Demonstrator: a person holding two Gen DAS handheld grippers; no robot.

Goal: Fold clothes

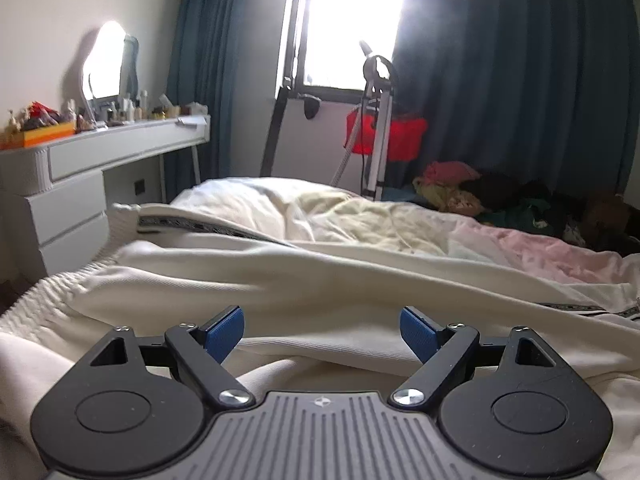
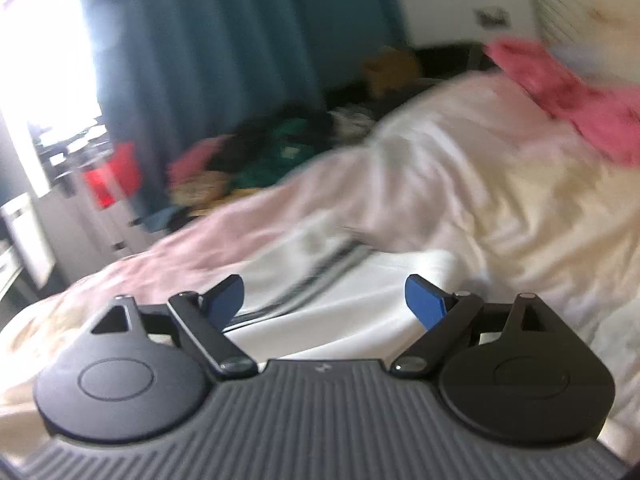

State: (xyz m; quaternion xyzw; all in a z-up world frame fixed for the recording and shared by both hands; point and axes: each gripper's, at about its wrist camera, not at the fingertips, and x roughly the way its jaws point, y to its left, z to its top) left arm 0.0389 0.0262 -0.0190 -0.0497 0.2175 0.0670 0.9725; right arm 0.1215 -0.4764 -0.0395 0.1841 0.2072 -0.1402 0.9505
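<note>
Left wrist view: left gripper point(image 1: 322, 334) has its blue-padded jaws spread wide, nothing between them, hovering low over the cream-white ribbed-knit garment with a dark patterned trim stripe point(image 1: 280, 280). That garment lies spread on the bed's pale cream and pink quilt point(image 1: 400, 228), rumpled, with long ridges across it and the ribbed elastic hem point(image 1: 60, 296) bunched at the left. No crisp fold edges show; judged unfolded or at most loosely doubled, so flattening and folding look left to do. A heap of mixed coloured clothes, red, yellow, green and dark point(image 1: 488, 196), sits far right by the teal curtain, unsorted, likely waiting too. Right wrist view, blurred: right gripper point(image 2: 324, 302) is also wide open and empty, above the same white garment's striped part point(image 2: 320, 280). A pink fluffy cloth point(image 2: 568, 96) lies at upper right on the quilt.
</note>
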